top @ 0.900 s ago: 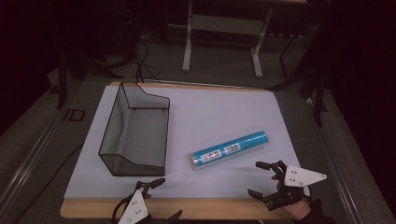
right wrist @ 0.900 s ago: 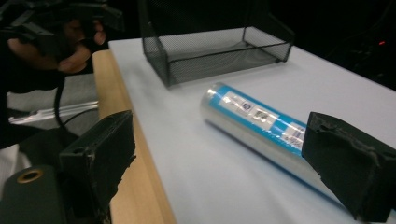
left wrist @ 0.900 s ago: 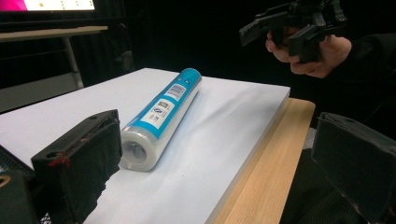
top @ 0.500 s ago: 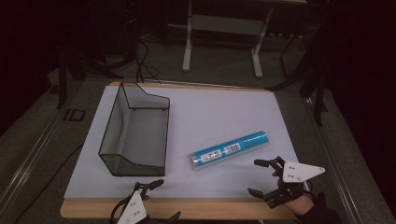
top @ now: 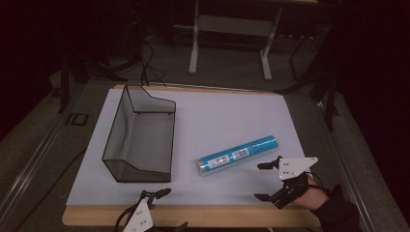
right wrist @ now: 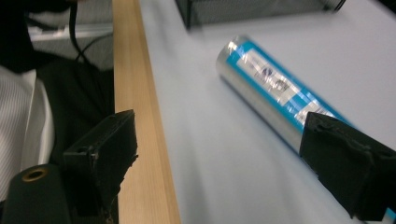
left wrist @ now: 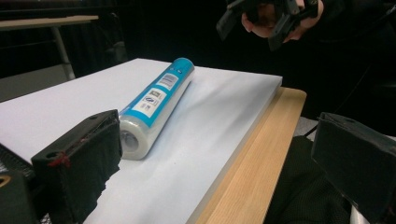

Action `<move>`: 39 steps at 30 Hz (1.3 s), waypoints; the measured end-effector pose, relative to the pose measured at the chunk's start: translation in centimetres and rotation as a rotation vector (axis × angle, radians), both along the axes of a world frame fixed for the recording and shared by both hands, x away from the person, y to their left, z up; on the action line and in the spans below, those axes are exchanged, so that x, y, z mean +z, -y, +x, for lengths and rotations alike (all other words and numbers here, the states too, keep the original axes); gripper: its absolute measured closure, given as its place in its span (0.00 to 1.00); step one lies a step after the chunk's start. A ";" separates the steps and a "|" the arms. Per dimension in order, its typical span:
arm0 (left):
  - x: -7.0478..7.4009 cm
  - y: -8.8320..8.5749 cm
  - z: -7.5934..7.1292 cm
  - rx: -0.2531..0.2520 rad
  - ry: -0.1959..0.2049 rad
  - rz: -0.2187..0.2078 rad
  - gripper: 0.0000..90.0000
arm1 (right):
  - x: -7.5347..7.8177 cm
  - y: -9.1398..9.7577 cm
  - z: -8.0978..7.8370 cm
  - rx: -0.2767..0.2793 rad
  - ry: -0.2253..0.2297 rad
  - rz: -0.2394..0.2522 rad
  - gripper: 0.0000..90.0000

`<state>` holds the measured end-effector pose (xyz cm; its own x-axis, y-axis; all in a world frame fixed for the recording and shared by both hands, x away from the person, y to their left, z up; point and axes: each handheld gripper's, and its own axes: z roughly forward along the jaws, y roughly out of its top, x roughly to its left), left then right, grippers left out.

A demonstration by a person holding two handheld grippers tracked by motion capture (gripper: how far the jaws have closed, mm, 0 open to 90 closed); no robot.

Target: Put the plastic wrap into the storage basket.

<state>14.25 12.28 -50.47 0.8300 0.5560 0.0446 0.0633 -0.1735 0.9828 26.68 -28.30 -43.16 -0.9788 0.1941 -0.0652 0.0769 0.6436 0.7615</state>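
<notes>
A blue-labelled cylindrical roll lies on its side on the white board, right of centre. My right gripper hovers open just in front of the roll's right end, held by a hand in a dark sleeve. In the right gripper view the roll lies ahead of the wide-apart jaws, and nothing sits between them. My left gripper is open at the board's near edge. In the left gripper view the roll lies ahead beside the left jaw, untouched.
A black wire-mesh basket stands on the left part of the board, its open side toward the roll. A wooden table edge borders the board at the front. Table legs and cables lie on the floor behind.
My right gripper has moved a little left and away from the person, closer to the roll's right end. The left gripper and the roll have stayed put.
</notes>
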 end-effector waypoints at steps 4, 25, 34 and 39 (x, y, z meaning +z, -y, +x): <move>0.0 -0.3 0.0 0.005 0.002 -0.007 0.03 | 0.1 -0.7 0.8 0.019 -0.010 -0.081 0.14; -0.1 -0.5 0.4 -0.001 0.002 -0.005 0.03 | -0.9 -3.3 3.9 0.054 -0.029 -0.370 0.15; -0.2 -0.3 0.5 -0.007 -0.003 0.006 0.03 | -0.5 -4.1 5.4 0.052 0.026 -0.462 0.18; -0.2 -0.4 0.5 -0.007 -0.003 0.006 0.03 | 0.2 -4.5 6.0 0.048 0.062 -0.480 0.18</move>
